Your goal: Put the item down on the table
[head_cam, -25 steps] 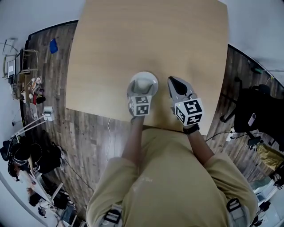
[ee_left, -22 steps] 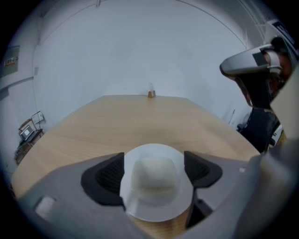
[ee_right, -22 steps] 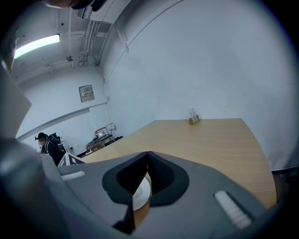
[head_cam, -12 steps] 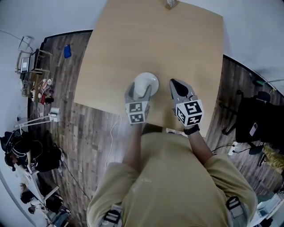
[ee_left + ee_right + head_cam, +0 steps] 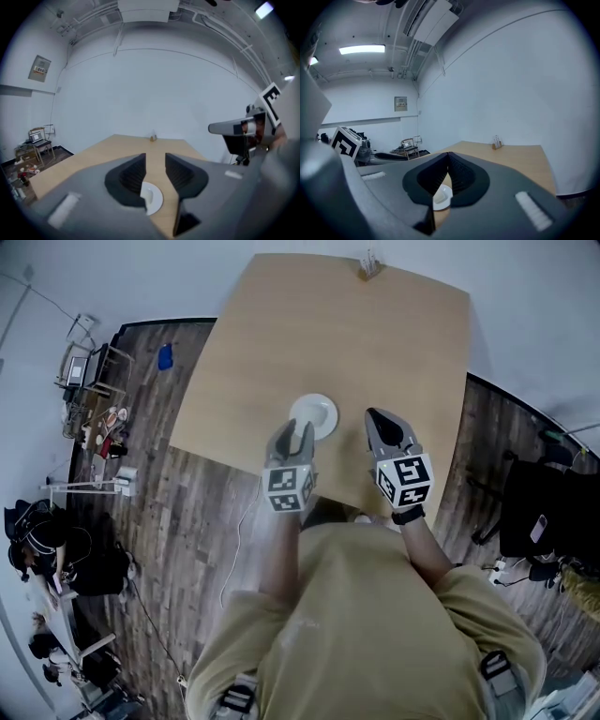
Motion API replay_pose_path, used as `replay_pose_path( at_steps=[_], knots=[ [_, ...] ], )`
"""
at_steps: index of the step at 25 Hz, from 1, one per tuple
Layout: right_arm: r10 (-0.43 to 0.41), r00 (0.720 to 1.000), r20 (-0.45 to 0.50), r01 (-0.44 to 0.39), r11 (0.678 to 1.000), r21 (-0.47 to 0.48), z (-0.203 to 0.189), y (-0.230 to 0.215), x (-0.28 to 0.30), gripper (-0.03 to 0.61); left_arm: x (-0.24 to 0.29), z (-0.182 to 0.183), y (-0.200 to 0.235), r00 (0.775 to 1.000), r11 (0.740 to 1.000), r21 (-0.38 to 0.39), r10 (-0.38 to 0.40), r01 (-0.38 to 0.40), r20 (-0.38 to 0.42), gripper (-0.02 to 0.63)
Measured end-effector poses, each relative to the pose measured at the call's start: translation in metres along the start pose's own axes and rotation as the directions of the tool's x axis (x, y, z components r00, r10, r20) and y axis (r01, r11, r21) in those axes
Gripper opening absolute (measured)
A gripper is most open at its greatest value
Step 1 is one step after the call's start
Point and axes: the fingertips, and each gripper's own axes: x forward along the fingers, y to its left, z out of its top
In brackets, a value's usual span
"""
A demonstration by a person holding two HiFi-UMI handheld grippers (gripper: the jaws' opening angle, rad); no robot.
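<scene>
A white saucer (image 5: 316, 412) lies flat on the wooden table (image 5: 281, 343) near its front edge. In the right gripper view a small pale lump shows on the saucer (image 5: 442, 197). My left gripper (image 5: 293, 433) hovers just behind the saucer, open, with nothing between its jaws; the left gripper view shows the saucer (image 5: 153, 198) down through the gap of the left gripper (image 5: 155, 161). My right gripper (image 5: 377, 416) is held to the saucer's right, shut and empty. In its own view the right gripper (image 5: 448, 155) has its jaws meeting at the tip.
A small holder (image 5: 370, 265) stands at the table's far edge. Dark wood floor surrounds the table, with a cluttered desk (image 5: 89, 409) at the left and a black chair (image 5: 548, 512) at the right. The other gripper (image 5: 243, 129) shows at the right of the left gripper view.
The left gripper was over the saucer a second ago; it has drawn back toward me and the saucer now lies uncovered on the table. The right gripper barely moved.
</scene>
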Motion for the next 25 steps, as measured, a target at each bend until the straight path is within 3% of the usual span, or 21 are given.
replay_pose_path(
  at_steps=[11,19,25],
  knots=[
    [0.016,0.997,0.07,-0.009,0.995,-0.095,0.009,0.015,-0.073,0.006,-0.071,0.025,-0.041,0.981,0.997,-0.009,0.073,-0.072,0.178,0.006],
    [-0.018,0.995,0.099,0.028,0.994,-0.102,0.007,0.023,-0.11,0.006,-0.106,0.03,-0.055,0.97,0.995,0.027,0.085,-0.093,0.229,0.002],
    [-0.069,0.992,0.11,0.079,0.993,-0.092,0.006,0.03,-0.12,0.006,-0.117,0.036,-0.05,0.969,0.998,0.039,0.045,-0.056,0.243,0.002]
  ],
)
